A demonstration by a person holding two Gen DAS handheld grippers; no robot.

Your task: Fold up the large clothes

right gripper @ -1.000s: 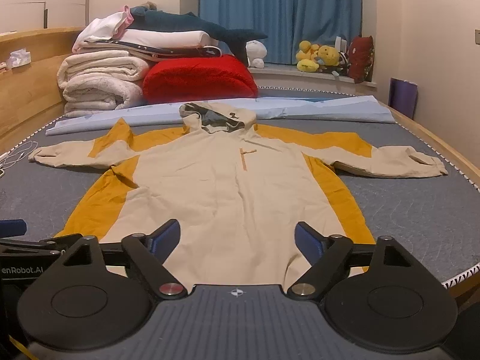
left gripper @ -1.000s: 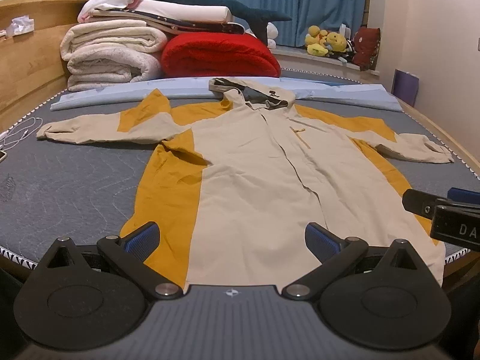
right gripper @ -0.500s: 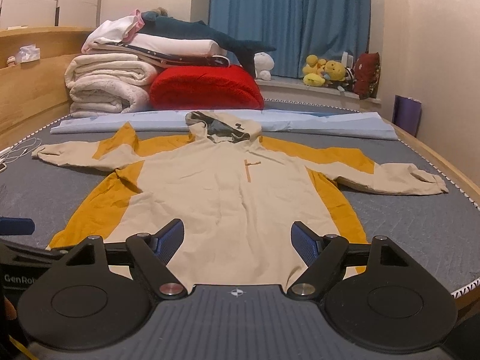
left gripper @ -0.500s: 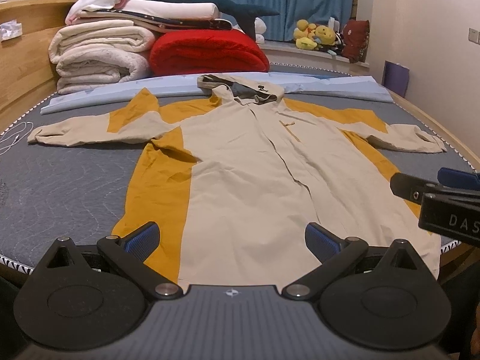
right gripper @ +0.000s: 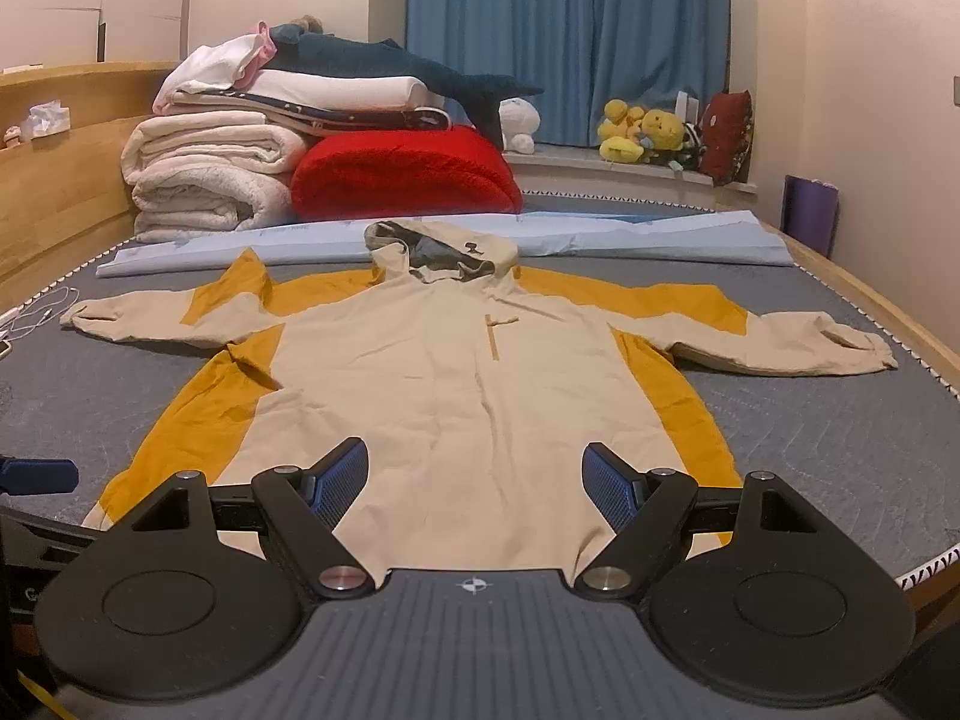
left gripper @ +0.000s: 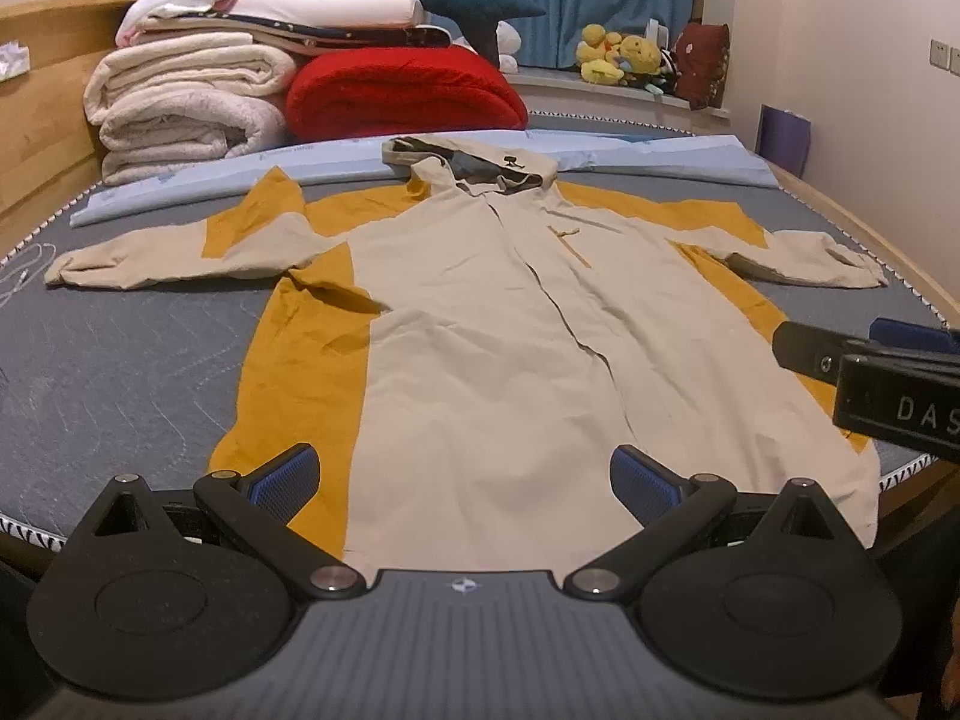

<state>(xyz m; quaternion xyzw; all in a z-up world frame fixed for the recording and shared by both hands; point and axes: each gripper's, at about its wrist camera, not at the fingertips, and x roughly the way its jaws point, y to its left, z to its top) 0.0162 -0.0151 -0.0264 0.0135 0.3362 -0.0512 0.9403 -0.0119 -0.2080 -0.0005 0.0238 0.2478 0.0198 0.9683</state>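
Note:
A large beige hoodie point(left gripper: 480, 330) with mustard-yellow side panels lies flat and front up on the grey mattress point(left gripper: 120, 372). Its sleeves are spread wide and its hood points away from me. The left gripper point(left gripper: 462, 474) hovers open over the hem's left half, with nothing between its blue pads. The right gripper point(right gripper: 474, 474) stands open just above the hem's middle of the hoodie point(right gripper: 456, 372), also with nothing in it. The right gripper point(left gripper: 870, 372) shows at the right edge of the left wrist view. One blue fingertip of the left gripper point(right gripper: 36, 477) shows at the left edge of the right wrist view.
Folded white blankets point(right gripper: 204, 180) and a red blanket point(right gripper: 408, 174) are piled at the head of the bed, with a shark plush on top. A light-blue sheet point(right gripper: 660, 240) runs across behind the hood. A wooden frame point(left gripper: 36, 138) borders the mattress, and a white cable point(right gripper: 36, 312) lies at its left edge.
The left wrist view has drifted slightly, so the hoodie sits a little further left in it. The hoodie itself has not moved and both grippers have stayed open.

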